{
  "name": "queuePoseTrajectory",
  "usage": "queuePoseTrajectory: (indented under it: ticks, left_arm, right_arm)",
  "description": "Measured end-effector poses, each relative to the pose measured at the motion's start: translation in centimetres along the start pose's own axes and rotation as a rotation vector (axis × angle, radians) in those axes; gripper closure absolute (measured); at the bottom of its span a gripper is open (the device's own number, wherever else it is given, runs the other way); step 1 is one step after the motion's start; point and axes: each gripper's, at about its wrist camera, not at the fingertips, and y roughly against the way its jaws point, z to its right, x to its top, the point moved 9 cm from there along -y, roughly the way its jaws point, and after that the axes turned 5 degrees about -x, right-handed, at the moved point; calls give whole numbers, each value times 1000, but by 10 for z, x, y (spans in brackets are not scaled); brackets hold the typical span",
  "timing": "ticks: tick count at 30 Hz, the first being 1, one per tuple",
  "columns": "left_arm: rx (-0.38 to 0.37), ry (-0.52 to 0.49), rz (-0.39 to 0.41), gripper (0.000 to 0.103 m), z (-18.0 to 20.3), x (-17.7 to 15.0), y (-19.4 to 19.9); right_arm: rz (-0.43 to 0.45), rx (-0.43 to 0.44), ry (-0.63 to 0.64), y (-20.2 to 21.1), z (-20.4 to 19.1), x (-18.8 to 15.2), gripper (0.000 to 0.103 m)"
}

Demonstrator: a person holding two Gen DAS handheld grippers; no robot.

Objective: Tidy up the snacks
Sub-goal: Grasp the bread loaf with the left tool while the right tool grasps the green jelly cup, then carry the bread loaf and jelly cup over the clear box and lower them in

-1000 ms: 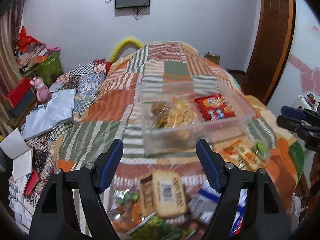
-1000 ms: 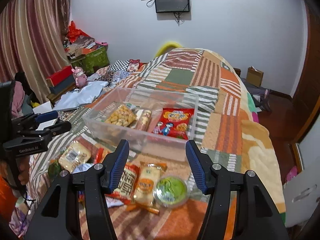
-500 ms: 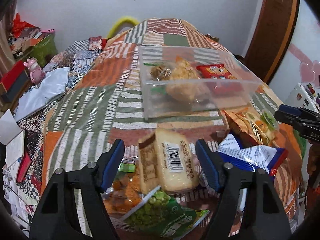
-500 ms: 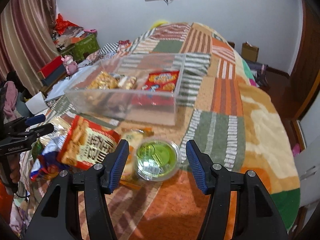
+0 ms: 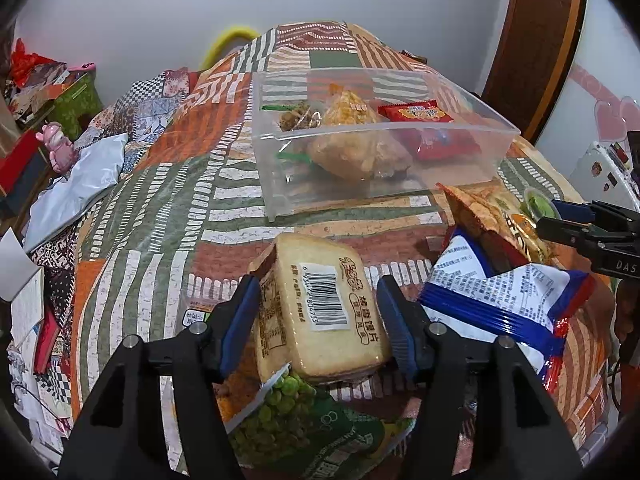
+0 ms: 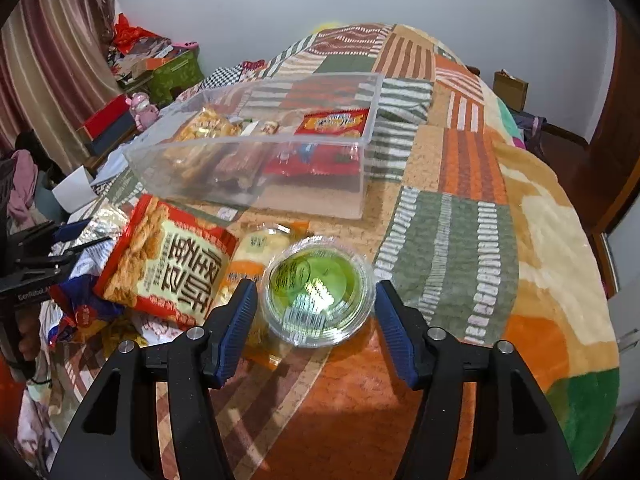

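Note:
A clear plastic bin on the quilt holds several snack packets. In front of it lies a beige bread-slice packet with a barcode label. My left gripper straddles it; its jaws are closing, and the pads stand close beside the packet's sides without squeezing it. A round green jelly cup sits between the jaws of my right gripper, which are opening slightly, with gaps on both sides. A red-and-orange snack bag lies left of the cup.
A green pea bag lies under the left gripper and a blue-and-white packet to its right. A yellow-orange packet touches the cup. Boxes and a pink toy crowd the left bedside. The quilt drops off at the right.
Both grippers sank toward the snacks in front of the bin. The left jaws narrowed around the bread-slice packet. The right gripper came down around the green cup.

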Motion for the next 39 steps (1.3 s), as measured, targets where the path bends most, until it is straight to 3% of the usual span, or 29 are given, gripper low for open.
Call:
queuePoseTrajectory:
  ticks: [9,13,25,39]
  left_arm:
    - [-27,40,-47,30,-7,-4,-12]
    - [-69,90,-71,31,-12,-4,-21]
    - [-28,37,20,35,-5,3,2]
    - [-53,54,165,36,3,48,43]
  right_arm:
    - [-11,29,-38,-5,5,-3,47]
    - [7,14,-21,-5,2,-1,49]
    - [49,-9,-32,8,8,7,52]
    - [176,-2,-42,42,2,42,52]
